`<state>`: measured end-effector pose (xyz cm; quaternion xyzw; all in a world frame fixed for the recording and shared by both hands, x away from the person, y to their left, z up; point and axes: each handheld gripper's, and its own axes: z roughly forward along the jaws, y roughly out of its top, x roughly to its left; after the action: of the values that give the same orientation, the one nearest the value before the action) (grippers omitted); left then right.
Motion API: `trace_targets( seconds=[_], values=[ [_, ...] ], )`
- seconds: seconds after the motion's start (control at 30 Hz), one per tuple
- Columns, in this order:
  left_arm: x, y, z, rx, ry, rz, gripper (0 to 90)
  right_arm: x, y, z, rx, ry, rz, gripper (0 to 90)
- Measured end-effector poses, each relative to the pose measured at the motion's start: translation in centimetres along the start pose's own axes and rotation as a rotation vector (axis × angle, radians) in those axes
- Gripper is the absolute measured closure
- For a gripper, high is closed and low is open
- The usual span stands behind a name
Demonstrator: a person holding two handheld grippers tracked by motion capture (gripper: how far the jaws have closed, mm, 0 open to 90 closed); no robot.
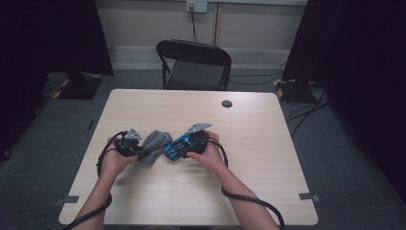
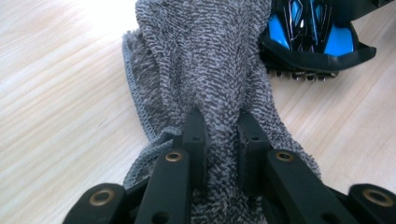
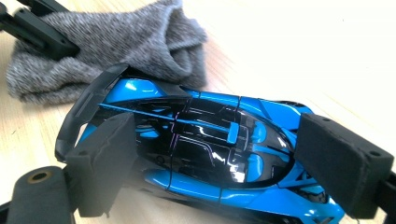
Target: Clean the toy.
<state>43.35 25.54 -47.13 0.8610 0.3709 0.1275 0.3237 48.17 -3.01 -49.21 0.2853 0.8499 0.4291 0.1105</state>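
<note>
A grey terry cloth (image 1: 154, 145) lies crumpled on the wooden table (image 1: 258, 143), left of centre. My left gripper (image 1: 141, 151) is shut on a raised fold of it, and in the left gripper view both pads pinch the cloth (image 2: 210, 60) between the jaws of that gripper (image 2: 222, 135). Just to the right, a blue and black toy car (image 1: 175, 146) is held tilted against the cloth. My right gripper (image 3: 224, 158) is shut on the toy car (image 3: 210, 135) lengthwise, one pad at its tail wing and one at its nose. The cloth (image 3: 116, 42) lies just behind the car's tail.
A black folding chair (image 1: 194, 64) stands behind the table's far edge. A round cable hole (image 1: 227, 103) sits in the tabletop at the far side. Dark curtains flank both sides, and cables lie on the floor at the right.
</note>
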Motion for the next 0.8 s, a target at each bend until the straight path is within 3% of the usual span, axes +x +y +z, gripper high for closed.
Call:
trace_targets(
  seconds=[0.2,0.37,0.47,0.6,0.8],
  values=[
    [1.5,0.0,-1.8,-0.023,0.064,-0.036,77.5,0.0,-0.1,0.0,-0.005,0.001,0.0,12.9],
    [2.2,2.0,-2.0,-0.053,0.105,-0.028,77.4,0.0,-0.1,0.0,-0.009,0.002,0.001,12.9],
    [2.3,3.6,-1.0,-0.057,0.122,-0.016,77.3,0.0,-0.1,0.0,-0.009,0.003,0.0,12.8],
    [2.2,5.9,0.9,-0.065,0.111,-0.012,77.3,0.0,-0.2,0.0,-0.015,0.005,0.001,12.9],
    [1.5,9.1,3.9,-0.062,0.089,0.035,77.2,-0.1,-0.2,0.0,-0.012,0.01,-0.003,12.8]
  ],
)
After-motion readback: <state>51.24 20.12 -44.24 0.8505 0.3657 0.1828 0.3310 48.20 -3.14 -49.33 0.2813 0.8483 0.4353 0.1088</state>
